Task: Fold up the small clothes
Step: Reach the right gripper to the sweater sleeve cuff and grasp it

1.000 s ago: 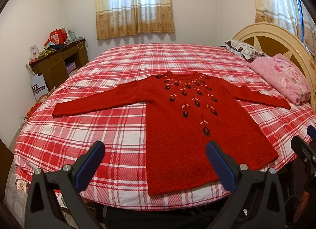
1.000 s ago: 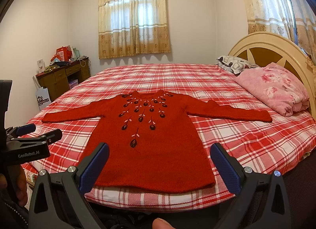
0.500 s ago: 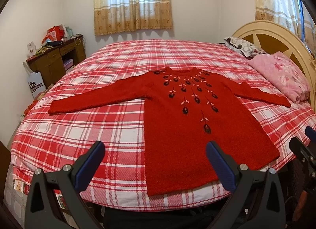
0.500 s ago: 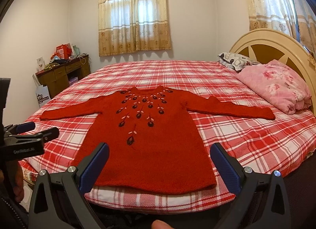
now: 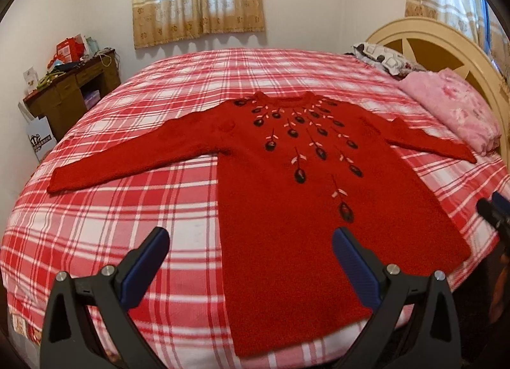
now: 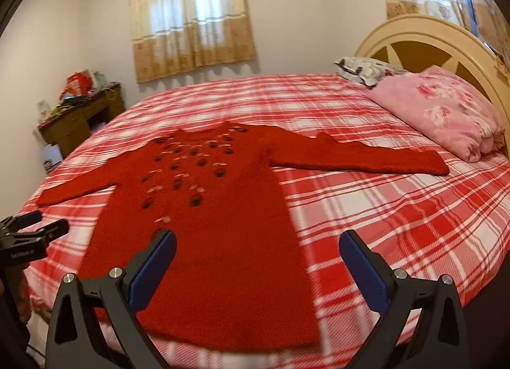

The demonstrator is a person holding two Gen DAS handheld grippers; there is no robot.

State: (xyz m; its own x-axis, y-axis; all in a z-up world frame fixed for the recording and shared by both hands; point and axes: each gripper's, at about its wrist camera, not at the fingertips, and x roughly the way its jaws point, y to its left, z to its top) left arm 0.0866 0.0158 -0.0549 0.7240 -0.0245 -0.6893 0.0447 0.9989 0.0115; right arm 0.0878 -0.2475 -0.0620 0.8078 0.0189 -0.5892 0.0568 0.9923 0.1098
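Observation:
A red knitted sweater [image 5: 280, 209] with dark flower embroidery lies flat and face up on the bed, both sleeves spread out, its hem at the near edge. In the right wrist view the sweater [image 6: 216, 225] looks blurred. My left gripper [image 5: 250, 243] is open, hovering over the hem's left part with nothing between its blue pads. My right gripper [image 6: 256, 246] is open too, above the sweater's lower right part, holding nothing. Each gripper shows at the edge of the other's view: the right gripper [image 5: 492, 209] and the left gripper [image 6: 35, 225].
The bed carries a red and white plaid cover [image 5: 111, 225]. A pink folded blanket [image 6: 446, 114] and a patterned pillow [image 6: 363, 68] lie by the cream headboard [image 6: 424, 37] on the right. A cluttered wooden desk [image 5: 70, 95] stands at the far left wall.
Both grippers have moved forward and lower over the bed, so the sweater looks larger and nearer. Both stay open. The sweater has not moved.

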